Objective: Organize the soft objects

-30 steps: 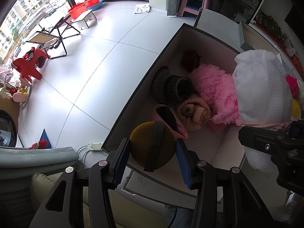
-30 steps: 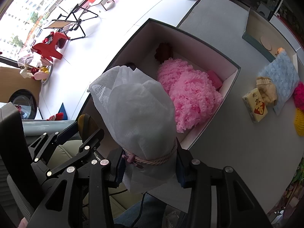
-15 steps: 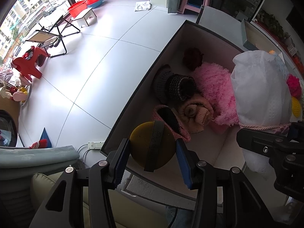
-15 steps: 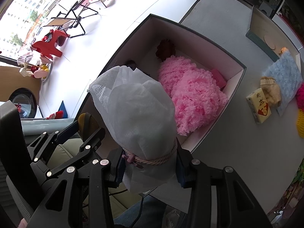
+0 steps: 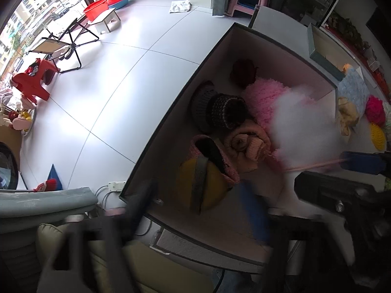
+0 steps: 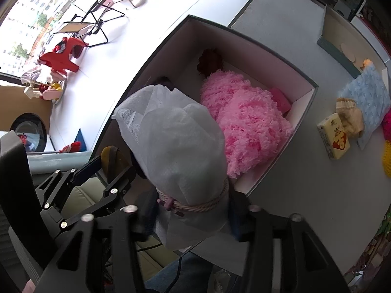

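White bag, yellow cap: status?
Left gripper, right gripper: jaws just opening. Yellow cap free in box. White bag loose between right jaws, over box. Pink fluff beneath.

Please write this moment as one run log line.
left gripper: jaws just opened, yellow pad in box | right gripper: jaws just opening, white bag between

Both claws point steeply down — left claw [image 5: 198,195] and right claw [image 6: 193,212] just opening.

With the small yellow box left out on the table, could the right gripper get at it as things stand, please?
Probably not yet. The jaws of the right gripper have just been opening, but the white bag is between them; the yellow box lies uncovered on the table.
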Motion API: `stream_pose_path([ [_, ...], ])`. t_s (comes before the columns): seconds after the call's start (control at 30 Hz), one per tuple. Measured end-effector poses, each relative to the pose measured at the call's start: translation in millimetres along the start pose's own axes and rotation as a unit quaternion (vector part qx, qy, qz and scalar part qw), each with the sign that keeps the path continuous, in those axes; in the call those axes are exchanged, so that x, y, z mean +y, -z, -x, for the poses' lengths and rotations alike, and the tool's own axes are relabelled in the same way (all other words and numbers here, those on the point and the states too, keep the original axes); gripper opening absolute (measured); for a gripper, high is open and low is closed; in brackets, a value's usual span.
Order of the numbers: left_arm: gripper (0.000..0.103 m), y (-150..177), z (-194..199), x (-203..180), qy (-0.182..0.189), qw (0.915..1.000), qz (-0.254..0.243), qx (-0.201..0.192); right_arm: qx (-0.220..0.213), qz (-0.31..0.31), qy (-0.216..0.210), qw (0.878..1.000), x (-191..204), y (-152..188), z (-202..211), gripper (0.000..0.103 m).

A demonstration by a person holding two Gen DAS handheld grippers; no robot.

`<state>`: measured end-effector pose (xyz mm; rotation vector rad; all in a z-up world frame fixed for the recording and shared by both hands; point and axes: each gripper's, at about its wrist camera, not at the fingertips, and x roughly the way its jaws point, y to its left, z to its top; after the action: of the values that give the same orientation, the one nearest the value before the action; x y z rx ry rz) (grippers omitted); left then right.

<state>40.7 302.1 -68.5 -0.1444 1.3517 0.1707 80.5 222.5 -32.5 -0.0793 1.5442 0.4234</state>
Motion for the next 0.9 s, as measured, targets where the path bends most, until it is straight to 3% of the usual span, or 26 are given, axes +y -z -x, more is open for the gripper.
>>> stream_pose_path([
  [0.03, 0.099, 1, 2, -1, 0.001, 1.0, 0.002, -0.005, -0.001, 0.0, -0.001, 1.0, 0, 0, 0, 0.088],
  [0.2, 0.102, -1, 3, -1, 0.007, 0.9999, 0.01, 0.002, -0.019, 0.002, 0.019, 1.0, -5, 3, 8, 0.093],
  [0.3, 0.102, -2, 6, 0, 0.011, 0.9999, 0.012, -0.002, -0.029, -0.003, 0.023, 0.999, -11, 3, 16, 0.102],
  [0.43, 0.102, -2, 17, -2, 0.032, 0.9993, 0.011, -0.017, -0.057, 0.0, 0.041, 0.998, -18, 3, 28, 0.103],
  [0.6, 0.102, 0, 32, -4, 0.069, 0.9963, 0.017, -0.048, -0.062, -0.009, 0.05, 0.997, -25, 4, 35, 0.103],
  [0.9, 0.102, 0, 32, -11, 0.054, 0.9979, 0.015, -0.032, -0.062, -0.016, 0.037, 0.997, -26, 8, 41, 0.103],
])
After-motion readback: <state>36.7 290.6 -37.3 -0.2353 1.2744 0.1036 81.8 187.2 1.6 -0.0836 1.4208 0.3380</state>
